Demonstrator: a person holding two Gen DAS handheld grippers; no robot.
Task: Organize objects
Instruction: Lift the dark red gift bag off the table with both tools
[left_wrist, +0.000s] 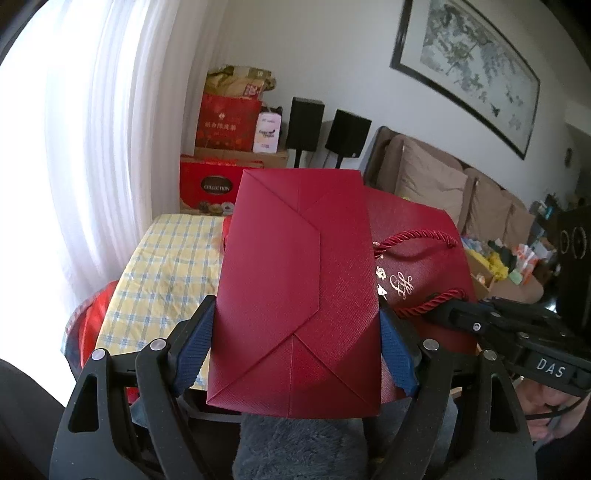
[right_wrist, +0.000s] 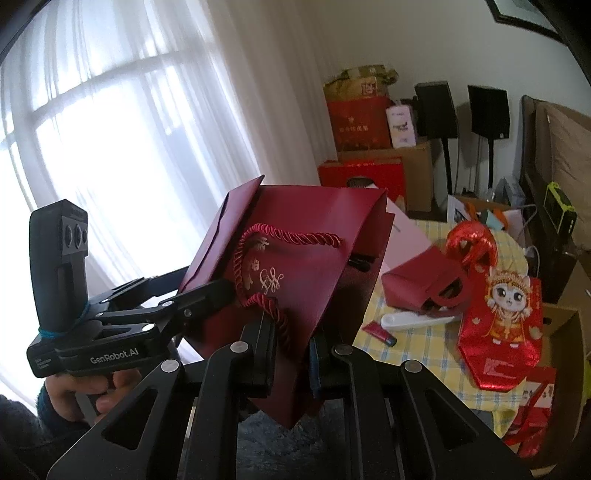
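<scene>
- The dark red gift bag (left_wrist: 295, 280) is held up in the air above the near edge of the desk (left_wrist: 162, 266), which wears a yellow and blue checked cloth.
- In the left wrist view the bag's folded bottom faces the camera, filling the gap between the two blue pads.
- The left tongs (left_wrist: 295, 332) pinch the bag's bottom across its width, one pad pressed on each side edge.
- The right tongs (right_wrist: 291, 354) pinch the bag's side near its mouth, by the twisted red rope handle (right_wrist: 273, 236), fingers drawn close with the paper between them.
- In the right wrist view the bag is tilted, its gold lettering (right_wrist: 269, 278) facing the camera and its folded bottom pointing left towards the window.
- The left tongs appear there at the left, held by a hand (right_wrist: 92, 387), their fingers touching the bag's bottom end.
- On the desk to the right lies a smaller dark red bag (right_wrist: 421, 284) on its side, with a white remote-like item (right_wrist: 410, 319) and a small red tube (right_wrist: 378, 330) just beside it.
- Further right lies a shiny red bag with a cartoon figure (right_wrist: 506, 317), and far behind it a red foil ornament (right_wrist: 471, 242).
- Red gift boxes (right_wrist: 362, 173) are stacked far against the wall, beside two black speakers (right_wrist: 436, 109).
</scene>
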